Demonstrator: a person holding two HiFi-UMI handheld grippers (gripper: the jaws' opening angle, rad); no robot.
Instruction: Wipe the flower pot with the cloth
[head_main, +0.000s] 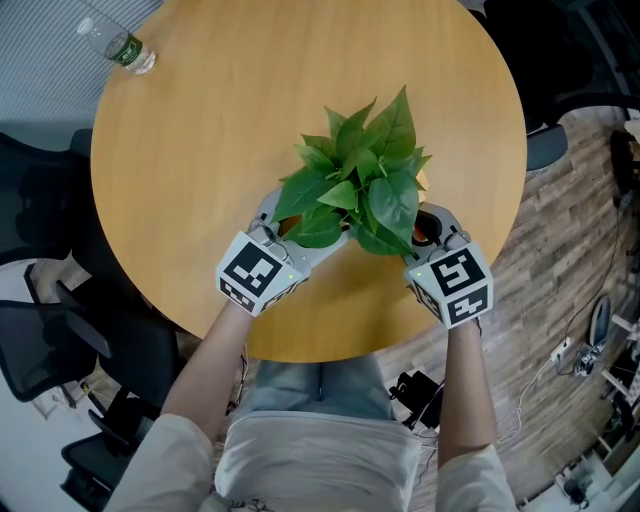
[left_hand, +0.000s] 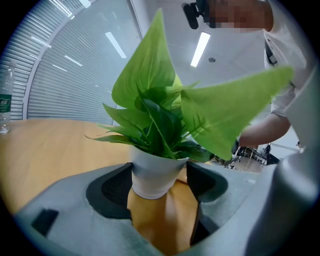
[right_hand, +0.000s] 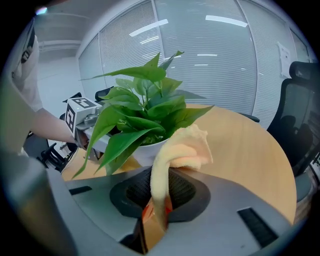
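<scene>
A white flower pot (left_hand: 152, 177) with a leafy green plant (head_main: 360, 185) stands near the front edge of the round wooden table (head_main: 220, 130). My left gripper (head_main: 285, 232) comes in from the left. Its two dark pads (left_hand: 114, 189) lie against opposite sides of the pot, gripping it. My right gripper (head_main: 432, 230) is at the plant's right side, shut on a pale yellow cloth (right_hand: 182, 150). The cloth's bunched end rises beside the pot (right_hand: 145, 153), under the leaves. In the head view the leaves hide the pot and both sets of fingertips.
A plastic water bottle (head_main: 118, 45) lies at the table's far left edge. Black office chairs stand to the left (head_main: 40, 340) and beyond the table on the right (right_hand: 300, 115). Cables and gear lie on the floor at the right (head_main: 590, 350).
</scene>
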